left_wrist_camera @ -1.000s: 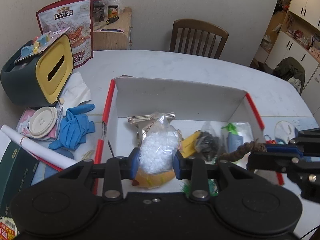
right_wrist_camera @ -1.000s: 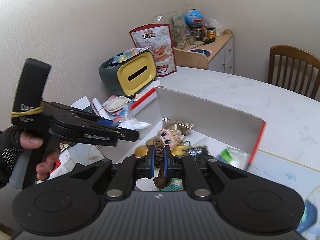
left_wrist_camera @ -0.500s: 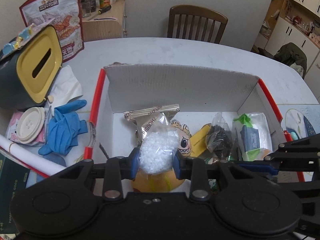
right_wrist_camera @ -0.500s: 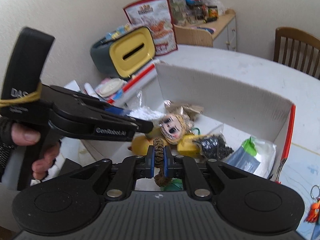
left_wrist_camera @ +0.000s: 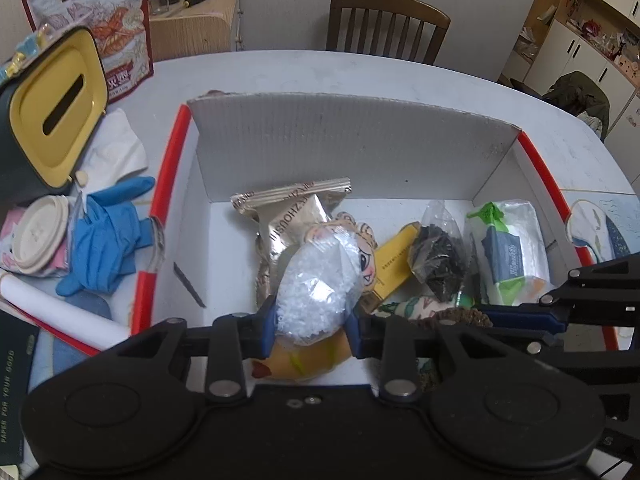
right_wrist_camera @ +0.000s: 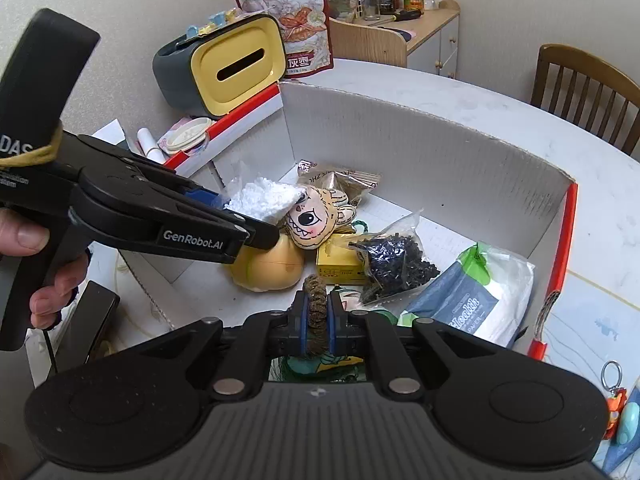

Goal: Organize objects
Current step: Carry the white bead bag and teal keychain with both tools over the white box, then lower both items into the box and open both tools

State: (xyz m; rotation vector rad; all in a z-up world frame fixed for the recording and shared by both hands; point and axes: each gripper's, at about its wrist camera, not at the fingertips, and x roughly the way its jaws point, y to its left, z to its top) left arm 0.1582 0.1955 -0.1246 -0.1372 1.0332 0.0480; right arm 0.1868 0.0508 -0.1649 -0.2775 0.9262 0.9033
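Both grippers are sinking lower into the box (left_wrist_camera: 352, 148): left gripper (left_wrist_camera: 310, 326) clamping the bag of white granules (left_wrist_camera: 316, 284), right gripper (right_wrist_camera: 318, 312) pinching what is probably a braided cord (right_wrist_camera: 316, 300), so release is likely next.

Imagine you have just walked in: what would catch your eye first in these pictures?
First, the open cardboard box with red edges in the middle of the table, crowded with packets and a cartoon plush. Above it, the left gripper holds a bag of white beads, and the right gripper pinches a brown braided cord. The yellow-faced tissue box stands behind, at the wall.

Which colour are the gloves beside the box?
Blue gloves; clearest in the left wrist view.
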